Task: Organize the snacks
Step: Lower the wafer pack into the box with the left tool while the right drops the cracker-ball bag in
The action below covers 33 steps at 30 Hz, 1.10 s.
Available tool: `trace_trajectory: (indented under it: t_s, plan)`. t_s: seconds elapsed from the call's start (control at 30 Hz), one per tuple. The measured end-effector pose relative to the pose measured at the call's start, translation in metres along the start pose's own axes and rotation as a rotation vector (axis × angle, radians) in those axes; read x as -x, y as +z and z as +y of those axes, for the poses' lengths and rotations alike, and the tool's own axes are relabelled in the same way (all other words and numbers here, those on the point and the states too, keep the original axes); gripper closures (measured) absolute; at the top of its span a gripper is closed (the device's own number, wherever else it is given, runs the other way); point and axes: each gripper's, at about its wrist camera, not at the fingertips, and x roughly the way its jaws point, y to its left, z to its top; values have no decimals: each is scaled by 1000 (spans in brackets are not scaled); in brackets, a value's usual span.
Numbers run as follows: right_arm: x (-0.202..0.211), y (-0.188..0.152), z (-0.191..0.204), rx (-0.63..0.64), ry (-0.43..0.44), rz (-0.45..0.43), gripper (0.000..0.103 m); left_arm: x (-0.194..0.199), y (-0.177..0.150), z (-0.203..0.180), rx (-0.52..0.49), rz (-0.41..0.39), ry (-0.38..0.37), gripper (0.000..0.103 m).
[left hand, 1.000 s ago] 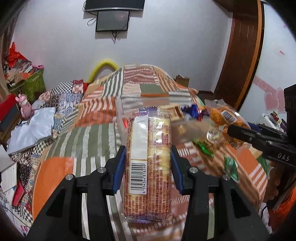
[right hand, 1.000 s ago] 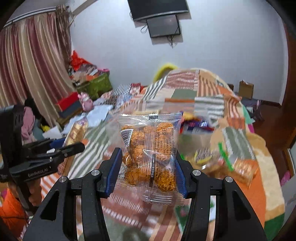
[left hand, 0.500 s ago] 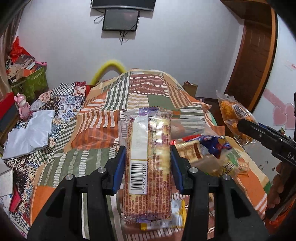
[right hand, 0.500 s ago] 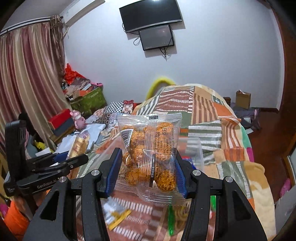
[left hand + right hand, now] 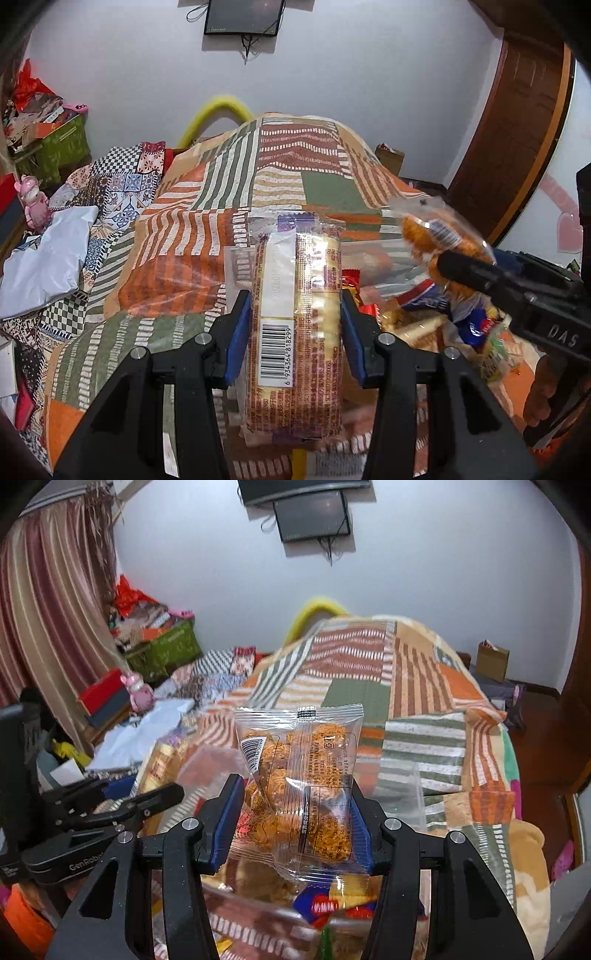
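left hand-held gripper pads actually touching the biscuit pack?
Touching. The left wrist view shows both blue pads of the left hand-held gripper pressed flat against the sides of the biscuit pack, no gap.

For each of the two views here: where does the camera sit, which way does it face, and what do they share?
Left wrist: sits behind the left gripper, jaws shut on a biscuit pack, facing down the patchwork bed; fingers of a hand show at right.
Right wrist: behind the right gripper, jaws shut on a clear snack bag, facing the same way.
Shared: bed, wall screen, each other's gripper.
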Motion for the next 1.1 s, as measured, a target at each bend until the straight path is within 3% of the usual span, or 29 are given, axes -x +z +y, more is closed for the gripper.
trace_trajectory:
  t_s: [0.13,0.47,0.8,1.1]
  plan:
    - [-16,0,-3,4,-5,66,53,-15,2,2,9,27,-6,58]
    - [-21,-3,-11,-45,30,115,43,-29,0,11,43,57,-2,58]
    - [6,-2,-14,-34,14,69,42,4,-6,0,-8,15,11,51]
    - [46,-14,-10,20,-43,5,41,51,-25,-12,-66,-29,32,33]
